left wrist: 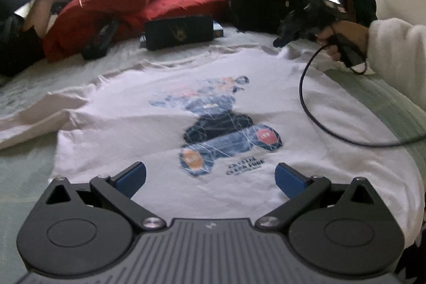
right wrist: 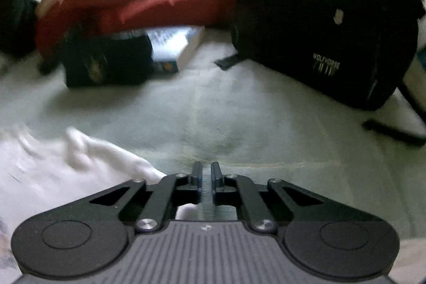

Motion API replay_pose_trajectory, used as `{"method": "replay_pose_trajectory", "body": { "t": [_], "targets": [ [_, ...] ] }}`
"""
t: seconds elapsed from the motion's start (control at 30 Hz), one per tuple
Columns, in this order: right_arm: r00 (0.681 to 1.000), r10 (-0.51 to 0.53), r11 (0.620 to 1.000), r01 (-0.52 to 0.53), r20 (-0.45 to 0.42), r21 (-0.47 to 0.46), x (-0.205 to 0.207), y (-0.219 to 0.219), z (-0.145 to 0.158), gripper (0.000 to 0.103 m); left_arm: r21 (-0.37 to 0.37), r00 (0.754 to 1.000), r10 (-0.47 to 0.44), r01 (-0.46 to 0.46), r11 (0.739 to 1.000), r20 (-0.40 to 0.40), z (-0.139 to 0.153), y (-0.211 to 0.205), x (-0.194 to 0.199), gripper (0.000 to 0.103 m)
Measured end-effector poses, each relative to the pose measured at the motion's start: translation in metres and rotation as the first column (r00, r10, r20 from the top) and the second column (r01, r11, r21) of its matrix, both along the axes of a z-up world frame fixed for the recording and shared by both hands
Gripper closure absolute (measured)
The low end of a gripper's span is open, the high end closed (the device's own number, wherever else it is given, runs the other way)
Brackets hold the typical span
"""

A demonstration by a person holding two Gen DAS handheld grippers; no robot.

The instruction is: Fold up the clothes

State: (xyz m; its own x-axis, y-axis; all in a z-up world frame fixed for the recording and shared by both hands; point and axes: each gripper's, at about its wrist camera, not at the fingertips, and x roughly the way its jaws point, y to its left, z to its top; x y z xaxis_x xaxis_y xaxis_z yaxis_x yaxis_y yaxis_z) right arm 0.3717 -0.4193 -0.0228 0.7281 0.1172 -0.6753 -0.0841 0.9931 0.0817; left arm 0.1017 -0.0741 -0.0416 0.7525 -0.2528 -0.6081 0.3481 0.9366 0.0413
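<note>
Right now I see the white T-shirt (left wrist: 149,124) spread flat on the bed (left wrist: 24,177), print up, its long axis running away from my left gripper (left wrist: 210,178) toward the far edge. That gripper hovers over the near hem, fingers spread wide, holding nothing. My right gripper (right wrist: 207,175) is at the far shoulder corner, fingers pressed nearly together; through the blur I think no cloth is pinched. The shirt lies to its left. The left is nearer the hem.

Black gripper (left wrist: 210,177) linkages, 2 blue pads (left wrist: 131,177), silver screws, ribbed grey housing; white fleecy sleeve (left wrist: 394,55).
</note>
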Motion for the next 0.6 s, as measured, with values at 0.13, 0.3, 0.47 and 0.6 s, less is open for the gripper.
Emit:
{"method": "replay_pose_trajectory", "body": {
  "t": [0.13,0.3,0.47,0.6],
  "targets": [
    [0.999,0.041,0.998,-0.041,0.017,0.043,-0.041,-0.004,0.029,0.069,-0.015,0.999,0.043,-0.043,0.999,0.004,0.005,0.012,0.0,0.001],
    [0.997,0.065,0.998,-0.064,-0.036,0.025,-0.087,-0.008,0.016,0.045,-0.039,0.998,0.056,-0.058,0.998,-0.037,0.003,0.021,-0.004,0.001],
    [0.993,-0.031,0.999,0.029,-0.112,-0.016,-0.113,-0.019,-0.008,0.043,0.011,0.99,0.085,-0.084,0.996,-0.116,-0.007,0.026,-0.007,0.001],
    [0.999,0.005,1.0,-0.006,-0.032,-0.007,-0.153,0.002,0.028,0.032,0.003,0.987,0.095,-0.096,0.995,-0.127,-0.004,0.035,-0.014,0.001]
  ]
}}
